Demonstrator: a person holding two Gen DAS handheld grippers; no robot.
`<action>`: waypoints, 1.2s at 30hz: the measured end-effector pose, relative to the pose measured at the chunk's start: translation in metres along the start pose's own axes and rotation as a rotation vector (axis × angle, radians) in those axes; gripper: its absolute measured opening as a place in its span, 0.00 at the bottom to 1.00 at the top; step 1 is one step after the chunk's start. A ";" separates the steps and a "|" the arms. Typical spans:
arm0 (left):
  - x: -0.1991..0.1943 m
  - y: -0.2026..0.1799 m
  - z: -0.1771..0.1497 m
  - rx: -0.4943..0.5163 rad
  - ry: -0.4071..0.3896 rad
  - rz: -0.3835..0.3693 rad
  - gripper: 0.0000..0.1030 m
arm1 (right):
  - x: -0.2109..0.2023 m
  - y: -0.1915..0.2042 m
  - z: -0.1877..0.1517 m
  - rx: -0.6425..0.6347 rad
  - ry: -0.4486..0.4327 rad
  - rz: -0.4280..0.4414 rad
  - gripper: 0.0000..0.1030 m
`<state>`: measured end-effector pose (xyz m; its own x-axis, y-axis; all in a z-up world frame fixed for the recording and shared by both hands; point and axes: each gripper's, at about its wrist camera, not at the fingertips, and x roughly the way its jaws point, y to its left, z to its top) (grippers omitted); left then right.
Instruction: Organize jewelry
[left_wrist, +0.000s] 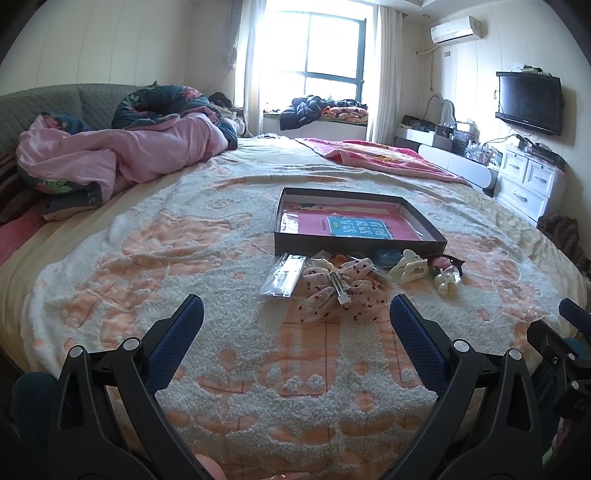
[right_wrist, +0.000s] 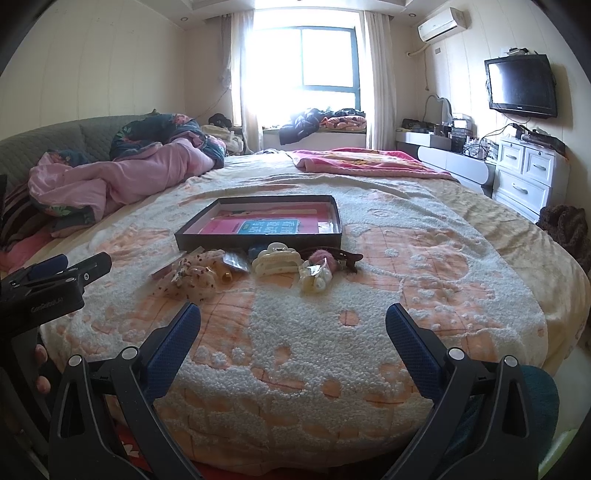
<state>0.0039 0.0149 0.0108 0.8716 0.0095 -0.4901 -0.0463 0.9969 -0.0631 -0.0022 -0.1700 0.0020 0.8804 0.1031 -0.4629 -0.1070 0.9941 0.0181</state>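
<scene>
Both my left tool (left_wrist: 295, 332) and right tool (right_wrist: 291, 336) gape wide, empty. The hair clips (left_wrist: 406, 271) lie ahead on the bed (left_wrist: 110, 258), before the box (left_wrist: 354, 243); the left seems nearer.

Both wrist views low over the bed's (left_wrist: 110, 258) near edge, facing the window (right_wrist: 301, 55), left view slightly nearer the tray (left_wrist: 354, 243), both sharing tray, clutter, bedding beyond
</scene>
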 end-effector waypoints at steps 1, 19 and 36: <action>0.001 -0.001 -0.001 0.001 0.001 0.003 0.90 | 0.000 0.000 0.000 -0.002 0.001 0.001 0.94; 0.024 0.034 -0.002 -0.062 0.045 0.051 0.90 | 0.032 0.023 0.011 -0.078 0.080 0.088 0.94; 0.075 0.040 0.012 -0.024 0.158 -0.015 0.90 | 0.090 0.028 0.040 -0.093 0.128 0.083 0.94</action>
<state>0.0734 0.0567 -0.0176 0.7845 -0.0193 -0.6198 -0.0476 0.9947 -0.0912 0.0922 -0.1317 -0.0035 0.8015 0.1734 -0.5722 -0.2241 0.9744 -0.0187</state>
